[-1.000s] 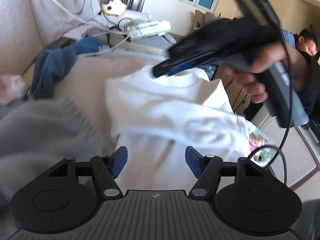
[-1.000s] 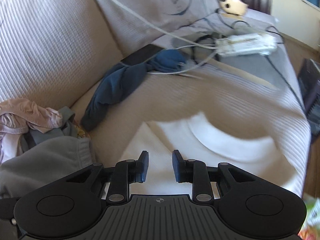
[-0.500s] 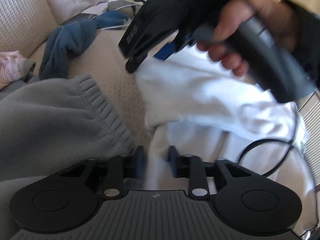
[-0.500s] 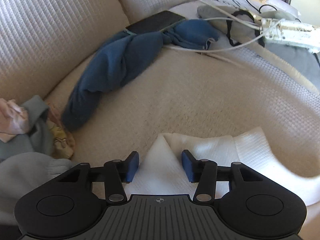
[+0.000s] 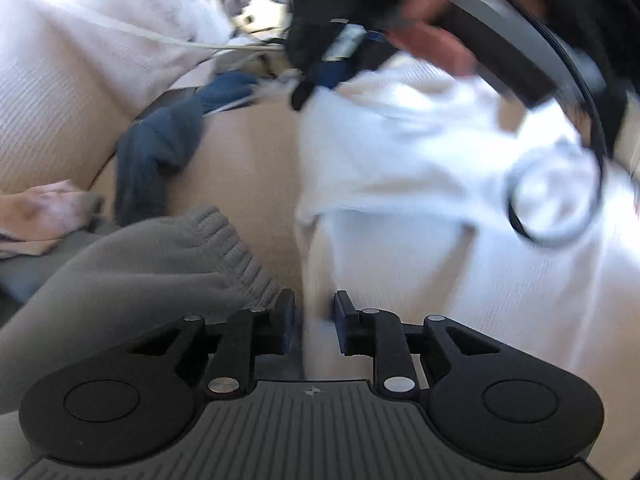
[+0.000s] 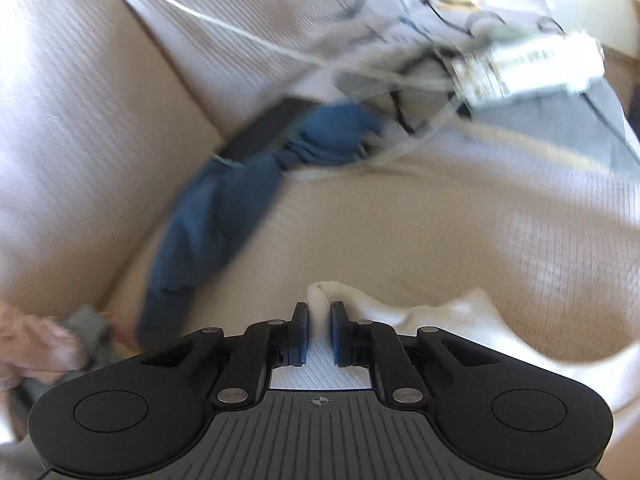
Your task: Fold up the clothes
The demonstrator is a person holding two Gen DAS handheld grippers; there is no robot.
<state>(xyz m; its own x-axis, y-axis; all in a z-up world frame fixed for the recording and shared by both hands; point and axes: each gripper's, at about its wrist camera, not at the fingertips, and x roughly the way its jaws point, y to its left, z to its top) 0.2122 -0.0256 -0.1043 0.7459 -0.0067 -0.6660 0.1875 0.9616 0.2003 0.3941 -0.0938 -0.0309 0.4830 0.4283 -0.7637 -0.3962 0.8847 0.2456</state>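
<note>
The sofa (image 6: pixel 460 232), cream and ribbed in fine cords, serves as my folding ground; its broad seat is why the white garment (image 5: pixel 420 168) is spread across it, between my two tools. That garment is soft, thick-looking knit, bright in the sun, already doubled over itself along one edge.

My right gripper (image 6: pixel 319 330) has its jaws closing, a bunched white corner pinched between the pads, apparently to carry that corner over for the next fold. My left gripper (image 5: pixel 313 320) has its jaws opening slightly, with a fold of the white cloth between them; blur hides whether the pads press on it.

A grey ribbed-cuff garment (image 5: pixel 160 264) lies just beside my left jaws, unfolded. A limp blue garment (image 6: pixel 224 208) trails along the seat back, well apart. White cables (image 6: pixel 248 36) cross the cushion above.
</note>
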